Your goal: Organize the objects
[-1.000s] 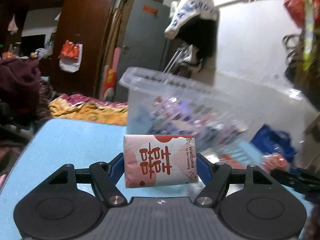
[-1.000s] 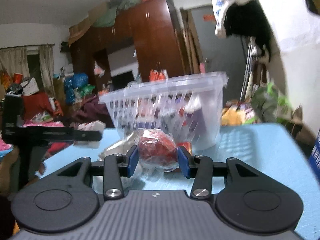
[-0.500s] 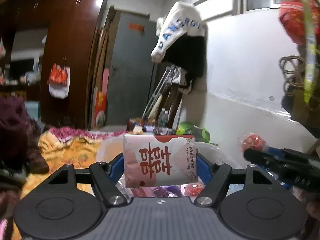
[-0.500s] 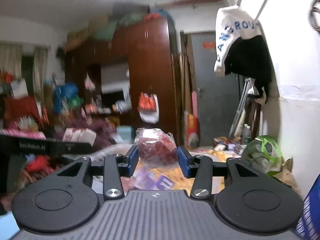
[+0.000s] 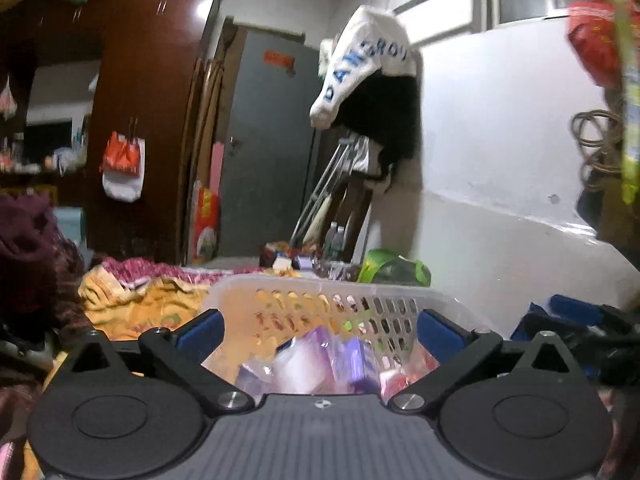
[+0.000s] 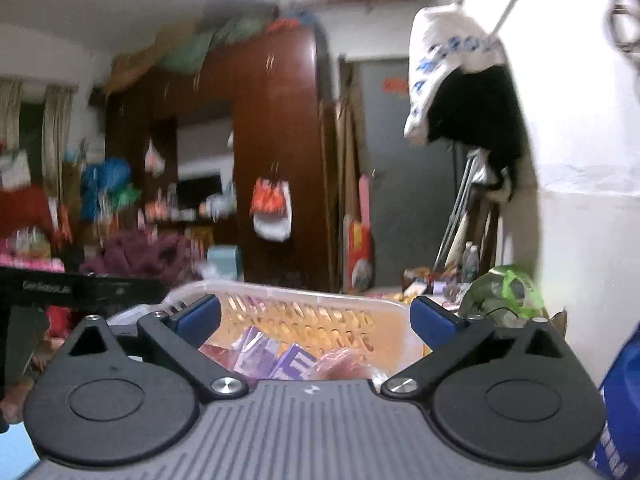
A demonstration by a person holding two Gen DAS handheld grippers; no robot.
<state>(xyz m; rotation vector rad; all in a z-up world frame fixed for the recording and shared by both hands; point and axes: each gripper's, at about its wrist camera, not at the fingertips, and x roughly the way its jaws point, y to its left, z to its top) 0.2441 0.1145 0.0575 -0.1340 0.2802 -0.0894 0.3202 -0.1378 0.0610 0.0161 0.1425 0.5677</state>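
A clear perforated plastic basket (image 5: 332, 288) sits just below and ahead of both grippers; it also shows in the right wrist view (image 6: 304, 296). It holds purple packets (image 5: 320, 360) and reddish wrapped items (image 6: 344, 362). My left gripper (image 5: 320, 330) is open and empty above the basket. My right gripper (image 6: 316, 320) is open and empty above the basket too. The pink wedding packet is not visible between the left fingers. The other gripper's black body (image 6: 80, 288) shows at the left of the right wrist view.
A dark wooden wardrobe (image 5: 132, 120) and a grey door (image 5: 264, 152) stand behind. A white and black garment (image 5: 372, 92) hangs on the white wall. Yellow bedding (image 5: 140, 300) lies left of the basket. A blue bag (image 6: 620, 400) is at the right.
Both grippers rose over the basket and opened. The pink wedding packet has left the left gripper, and the red wrapped packet has left the right gripper.
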